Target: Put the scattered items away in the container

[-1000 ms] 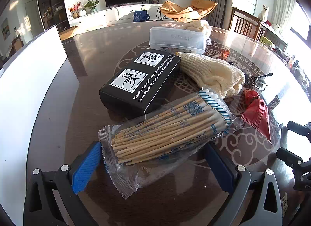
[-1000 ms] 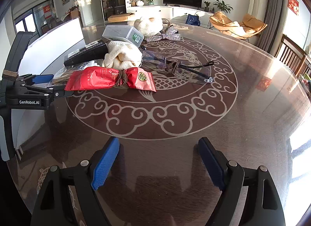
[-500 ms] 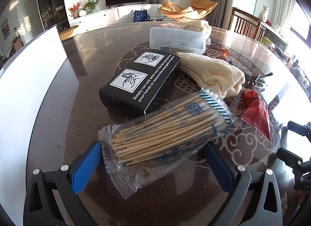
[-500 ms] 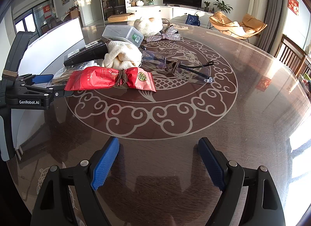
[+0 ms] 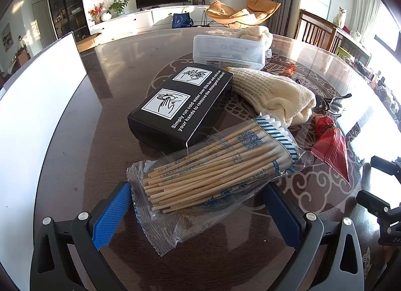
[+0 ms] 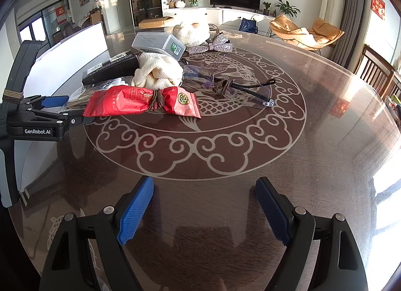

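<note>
A clear bag of cotton swabs (image 5: 215, 168) lies on the dark round table (image 6: 250, 145). My left gripper (image 5: 198, 213) is open, its blue pads flanking the bag's near end without pressing on it. Behind the bag are a black box (image 5: 183, 105), a cream knitted cloth (image 5: 275, 93), a clear plastic case (image 5: 228, 50) and a red packet (image 5: 330, 145). The white container (image 5: 37, 115) stands along the table's left side. My right gripper (image 6: 204, 205) is open over bare tabletop, well short of the red packet (image 6: 140, 103) and the glasses (image 6: 225, 83).
A silver bow (image 6: 213, 45) and another cream cloth (image 6: 193, 31) lie at the far side of the pile. The left gripper's body (image 6: 40, 120) juts in at the left of the right wrist view. Wooden chairs (image 6: 376, 73) stand past the table's right rim.
</note>
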